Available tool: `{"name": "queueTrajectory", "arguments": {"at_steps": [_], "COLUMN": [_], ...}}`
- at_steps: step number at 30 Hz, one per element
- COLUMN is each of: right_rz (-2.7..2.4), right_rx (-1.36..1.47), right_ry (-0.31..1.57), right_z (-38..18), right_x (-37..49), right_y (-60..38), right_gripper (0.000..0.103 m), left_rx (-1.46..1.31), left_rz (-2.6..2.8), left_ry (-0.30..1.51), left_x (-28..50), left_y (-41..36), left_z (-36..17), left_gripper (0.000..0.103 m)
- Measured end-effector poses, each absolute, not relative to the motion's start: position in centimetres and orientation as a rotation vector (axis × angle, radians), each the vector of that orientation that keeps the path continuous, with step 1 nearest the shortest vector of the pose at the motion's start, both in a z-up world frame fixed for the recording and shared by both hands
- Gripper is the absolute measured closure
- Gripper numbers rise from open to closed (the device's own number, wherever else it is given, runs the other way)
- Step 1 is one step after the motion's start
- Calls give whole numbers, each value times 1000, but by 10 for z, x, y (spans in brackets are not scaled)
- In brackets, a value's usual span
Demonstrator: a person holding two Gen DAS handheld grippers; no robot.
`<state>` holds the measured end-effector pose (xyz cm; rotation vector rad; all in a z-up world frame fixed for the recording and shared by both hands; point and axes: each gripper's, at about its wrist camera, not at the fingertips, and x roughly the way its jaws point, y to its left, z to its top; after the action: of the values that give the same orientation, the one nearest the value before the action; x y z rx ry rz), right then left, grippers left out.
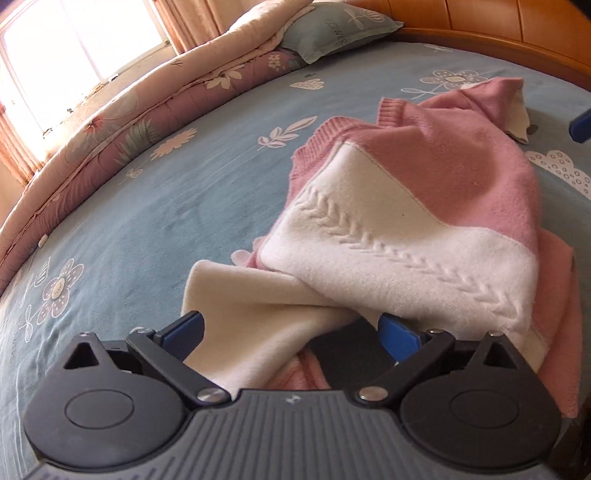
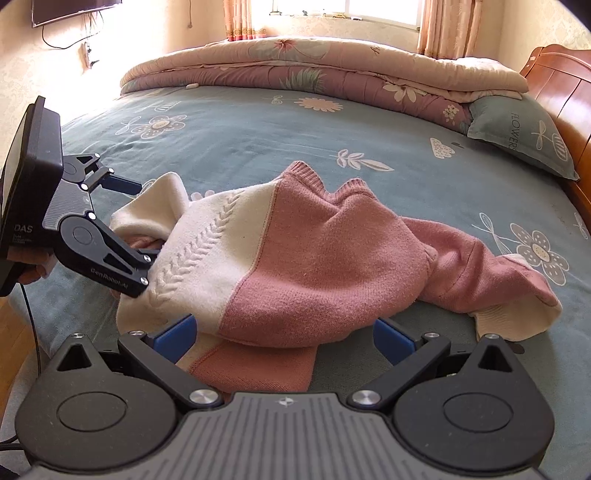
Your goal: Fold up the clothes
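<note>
A pink and white knitted sweater (image 1: pixel 424 192) (image 2: pixel 295 251) lies crumpled on the blue flowered bed sheet (image 1: pixel 147 206) (image 2: pixel 295 129). My left gripper (image 1: pixel 295 328) is open at the sweater's white end, with a cream sleeve (image 1: pixel 251 306) lying loosely between its spread blue fingers. In the right wrist view the left gripper (image 2: pixel 140 221) stands at the left, one finger hidden under the white knit. My right gripper (image 2: pixel 284 338) is open at the near hem, its fingers on either side of the folded pink edge. One blue fingertip (image 1: pixel 581 127) of it shows at the left wrist view's right edge.
A folded floral quilt (image 2: pixel 325 74) (image 1: pixel 122 122) runs along the far side of the bed, with a grey-blue pillow (image 2: pixel 524 133) (image 1: pixel 332 29) beside a wooden headboard (image 2: pixel 561 85). A bright window (image 2: pixel 380 11) is behind. A screen (image 2: pixel 74 9) hangs on the wall.
</note>
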<state>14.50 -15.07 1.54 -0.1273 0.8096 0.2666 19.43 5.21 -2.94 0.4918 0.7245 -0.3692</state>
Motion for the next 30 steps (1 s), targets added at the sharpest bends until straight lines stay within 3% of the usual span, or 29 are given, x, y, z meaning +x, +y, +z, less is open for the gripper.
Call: {"name": "queueTrajectory", "arguments": {"at_steps": [4, 9, 14, 21, 25, 30], "right_rz": [243, 219, 205, 193, 203, 185], "right_rx": [-120, -104, -95, -70, -63, -63], "right_ry": [821, 835, 835, 858, 864, 868], "right_z": [14, 8, 5, -3, -4, -5], "right_x": [146, 146, 145, 149, 148, 146], "right_y": [-158, -167, -174, -180, -177, -181], "right_gripper": [0, 0, 0, 0, 0, 0], "left_rx": [558, 577, 363, 561, 675, 529], "left_rz": [-443, -236, -140, -364, -478, -367], "left_ry": [713, 776, 869, 706, 726, 827], "left_x": [185, 218, 237, 191, 193, 249], "left_y": [32, 67, 114, 76, 47, 69], "left_z": [-37, -51, -52, -44, -62, -76], "left_gripper": [2, 2, 0, 1, 1, 1]}}
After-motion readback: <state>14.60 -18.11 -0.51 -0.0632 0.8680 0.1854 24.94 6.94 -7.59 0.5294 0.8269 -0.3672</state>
